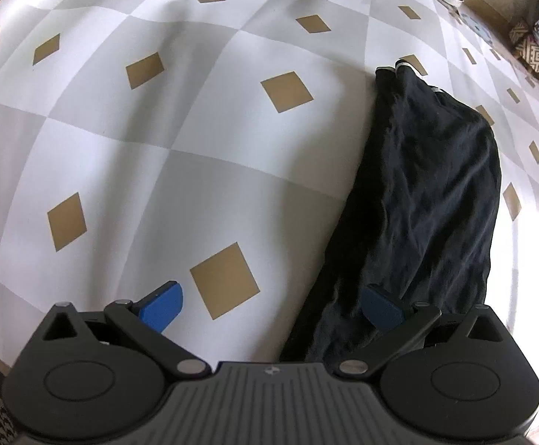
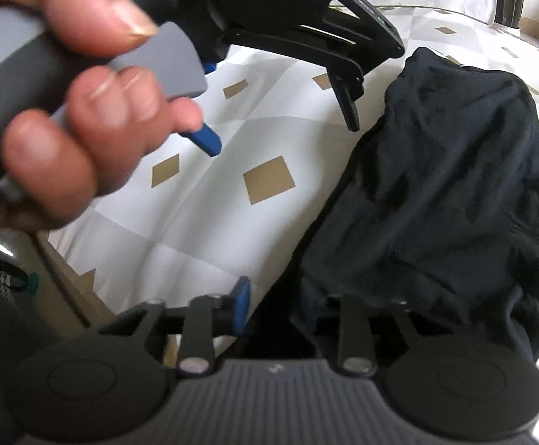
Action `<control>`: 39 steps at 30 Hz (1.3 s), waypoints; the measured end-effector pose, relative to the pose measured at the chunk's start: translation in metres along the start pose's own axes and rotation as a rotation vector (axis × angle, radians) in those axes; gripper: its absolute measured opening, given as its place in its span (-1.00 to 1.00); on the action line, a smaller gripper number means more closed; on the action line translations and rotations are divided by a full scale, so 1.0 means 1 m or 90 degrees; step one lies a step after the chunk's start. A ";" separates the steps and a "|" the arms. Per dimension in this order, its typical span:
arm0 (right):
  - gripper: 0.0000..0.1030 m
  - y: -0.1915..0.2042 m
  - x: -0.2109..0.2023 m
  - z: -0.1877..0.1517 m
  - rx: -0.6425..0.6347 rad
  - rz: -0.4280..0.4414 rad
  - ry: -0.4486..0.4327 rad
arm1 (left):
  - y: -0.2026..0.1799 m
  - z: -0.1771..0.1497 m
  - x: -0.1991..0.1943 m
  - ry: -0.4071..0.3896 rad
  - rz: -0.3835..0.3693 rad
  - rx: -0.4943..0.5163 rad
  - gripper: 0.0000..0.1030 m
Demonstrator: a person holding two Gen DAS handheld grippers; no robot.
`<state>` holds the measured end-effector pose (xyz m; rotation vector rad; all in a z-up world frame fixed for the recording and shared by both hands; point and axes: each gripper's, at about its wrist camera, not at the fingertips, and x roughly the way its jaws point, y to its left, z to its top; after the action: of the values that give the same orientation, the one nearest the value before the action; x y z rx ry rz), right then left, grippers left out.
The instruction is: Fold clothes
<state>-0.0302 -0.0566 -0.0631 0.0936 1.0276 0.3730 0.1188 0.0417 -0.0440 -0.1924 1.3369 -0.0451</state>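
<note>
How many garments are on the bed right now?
1: a dark folded garment lies on the checked bedspread, right of the open left gripper. Anything beneath it is hidden.

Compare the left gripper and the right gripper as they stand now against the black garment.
The left gripper is spread wide, one blue finger over bare sheet, the other at the black garment's edge. The right gripper shows one blue finger beside the cloth; the other is hidden under it, so its state is unclear. The left one holds nothing; the right may be gripping the near edge. Both sit at the garment's near end.
</note>
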 end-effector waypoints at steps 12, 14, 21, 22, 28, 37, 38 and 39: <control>-0.06 -0.016 -0.045 -0.027 -0.008 -0.079 0.009 | -0.014 -0.003 0.002 0.006 -0.049 0.052 1.00; -0.02 -0.016 -0.047 -0.030 -0.007 -0.086 0.013 | -0.022 -0.008 0.005 0.013 -0.070 0.074 1.00; 0.05 -0.020 -0.059 -0.045 0.027 -0.083 0.026 | -0.044 -0.021 0.007 0.020 -0.114 0.153 1.00; 0.05 -0.021 -0.062 -0.047 0.031 -0.077 0.021 | -0.046 -0.022 0.006 0.015 -0.118 0.163 1.00; 0.03 -0.013 -0.069 -0.051 -0.003 -0.054 0.003 | -0.062 -0.029 -0.002 0.009 -0.134 0.205 1.00; -0.14 0.001 -0.052 -0.056 -0.064 -0.054 0.006 | -0.082 -0.039 0.009 0.034 -0.123 0.261 1.00; -0.16 0.003 -0.049 -0.057 -0.072 -0.057 0.008 | -0.080 -0.036 0.008 0.034 -0.123 0.251 1.00; -0.19 0.004 -0.046 -0.057 -0.080 -0.061 0.009 | -0.077 -0.033 0.007 0.032 -0.124 0.238 1.00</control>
<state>-0.1013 -0.0743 -0.0539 -0.0707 1.0161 0.3507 0.0940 -0.0387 -0.0457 -0.0031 1.3305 -0.4623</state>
